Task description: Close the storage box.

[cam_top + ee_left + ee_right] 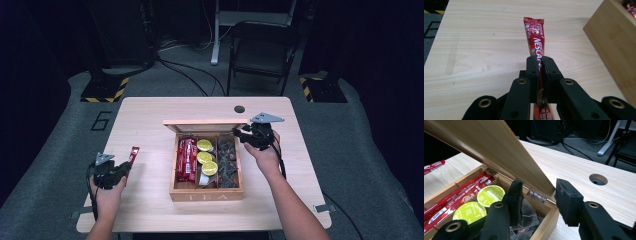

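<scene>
Red Nescafé stick sits clamped in the left gripper near the tabletop's left edge, likely bound for the tea box; right gripper, jaws apart, straddles the lid.

Black claws w/ brass rivets; grey tri plates; bare forearms

Three lime-green pods, one wooden tea box, two tools.
</scene>
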`<state>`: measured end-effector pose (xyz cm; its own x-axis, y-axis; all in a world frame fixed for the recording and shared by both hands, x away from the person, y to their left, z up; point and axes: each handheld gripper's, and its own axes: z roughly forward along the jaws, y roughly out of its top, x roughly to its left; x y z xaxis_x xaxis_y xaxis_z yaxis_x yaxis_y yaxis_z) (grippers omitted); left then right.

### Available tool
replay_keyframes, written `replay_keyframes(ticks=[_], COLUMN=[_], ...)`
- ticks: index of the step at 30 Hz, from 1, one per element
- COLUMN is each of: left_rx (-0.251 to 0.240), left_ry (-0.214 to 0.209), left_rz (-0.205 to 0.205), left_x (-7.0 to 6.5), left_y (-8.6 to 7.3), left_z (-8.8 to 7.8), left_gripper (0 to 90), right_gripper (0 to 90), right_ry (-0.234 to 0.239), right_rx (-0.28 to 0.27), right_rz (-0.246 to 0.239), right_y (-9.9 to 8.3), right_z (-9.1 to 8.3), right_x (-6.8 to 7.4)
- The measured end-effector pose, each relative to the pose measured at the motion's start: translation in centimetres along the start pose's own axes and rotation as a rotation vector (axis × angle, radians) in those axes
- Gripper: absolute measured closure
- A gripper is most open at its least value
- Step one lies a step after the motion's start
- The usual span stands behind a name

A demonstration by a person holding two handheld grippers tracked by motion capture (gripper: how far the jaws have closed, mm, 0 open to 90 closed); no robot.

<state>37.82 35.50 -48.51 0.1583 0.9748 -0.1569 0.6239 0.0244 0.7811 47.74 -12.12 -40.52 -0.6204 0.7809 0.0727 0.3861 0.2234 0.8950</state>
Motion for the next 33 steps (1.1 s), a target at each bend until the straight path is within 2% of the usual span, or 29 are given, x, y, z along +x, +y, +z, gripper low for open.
replay_keyframes(ticks=[4,10,13,18,20,26,30,33], left_rx=[0.025,0.069,0.090,0.102,0.124,0.124,0.115,0.110], left_ry=[0.013,0.022,0.025,0.030,0.034,0.035,0.033,0.030], left_rz=[0.016,-0.002,-0.025,-0.028,-0.019,-0.025,-0.041,-0.050], left_x=[0.1,0.5,0.7,1.0,1.1,1.2,1.2,1.3], left_y=[-0.2,-0.8,-1.0,-1.2,-1.3,-1.4,-1.4,-1.4], left_z=[0.6,1.6,1.9,2.3,2.5,2.5,2.5,2.5], left_gripper=[84.2,84.1,84.1,83.9,83.7,83.0,77.7,68.2], right_gripper=[57.8,57.8,57.8,57.7,57.7,57.7,57.7,57.7], right_ry=[0.001,0.001,0.002,0.003,0.004,0.004,0.003,0.003], right_rx=[0.002,-0.002,-0.003,-0.003,-0.003,-0.002,-0.003,-0.002], right_rz=[0.004,-0.003,-0.007,-0.008,-0.002,-0.004,-0.005,-0.003], right_y=[0.0,-0.1,-0.1,-0.1,-0.1,-0.1,-0.1,-0.1], right_z=[0.0,0.0,0.0,0.0,0.0,0.0,0.0,0.0], right_x=[0.1,0.0,0.0,0.0,0.0,0.0,0.0,0.0])
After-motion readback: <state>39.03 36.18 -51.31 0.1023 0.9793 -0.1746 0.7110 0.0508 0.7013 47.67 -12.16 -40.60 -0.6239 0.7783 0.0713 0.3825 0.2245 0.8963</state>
